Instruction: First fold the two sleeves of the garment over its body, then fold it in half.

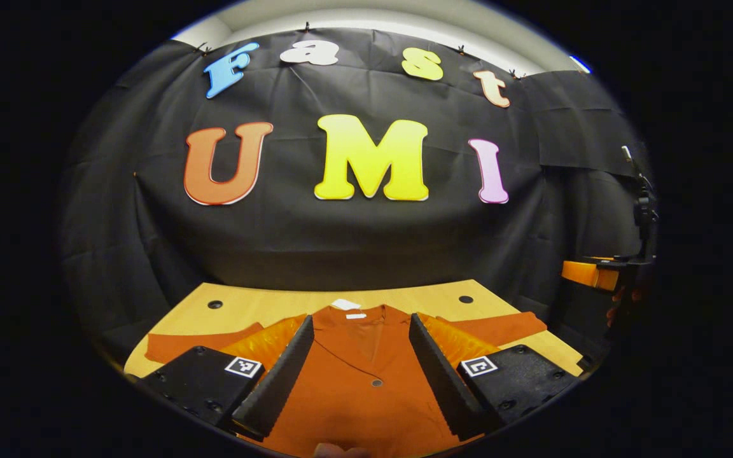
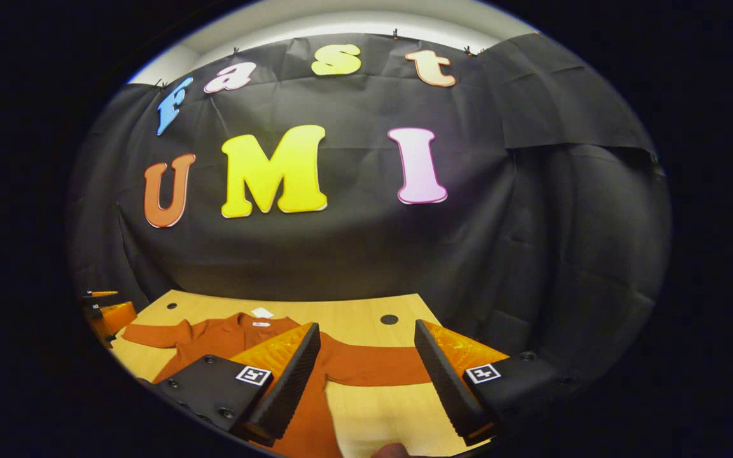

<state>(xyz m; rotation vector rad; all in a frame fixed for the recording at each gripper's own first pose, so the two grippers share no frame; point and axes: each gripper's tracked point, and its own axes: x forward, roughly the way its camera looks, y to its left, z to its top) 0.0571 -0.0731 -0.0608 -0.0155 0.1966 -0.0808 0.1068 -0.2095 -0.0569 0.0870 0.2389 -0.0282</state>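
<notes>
Left gripper view looks down the middle of a rust-orange button-front shirt (image 1: pixel 366 375) spread flat on a light wooden table (image 1: pixel 258 305), collar and white neck label at the far end, toward the booth wall, hem end nearest the person. Its long axis runs from the person toward the wall, and both sleeves stretch straight out to either side, so neither sleeve fold looks begun. The left gripper (image 1: pixel 361 372) hangs above the shirt body with its fingers spread wide and nothing between them.

Right gripper view sits off to that side, over the right sleeve (image 2: pixel 373 366), which lies across the bare wood. The right gripper (image 2: pixel 366 375) is likewise spread apart and empty, its fingers bracketing the sleeve from above.

Likely trouble from here: pinching only the top layer of thin cloth, or catching the sleeve too near the shoulder, would drag the whole shirt sideways and skew its axis, leaving the later halving fold crooked. A shallow grip could also let the cuff slip free midway and bunch on the chest.
</notes>
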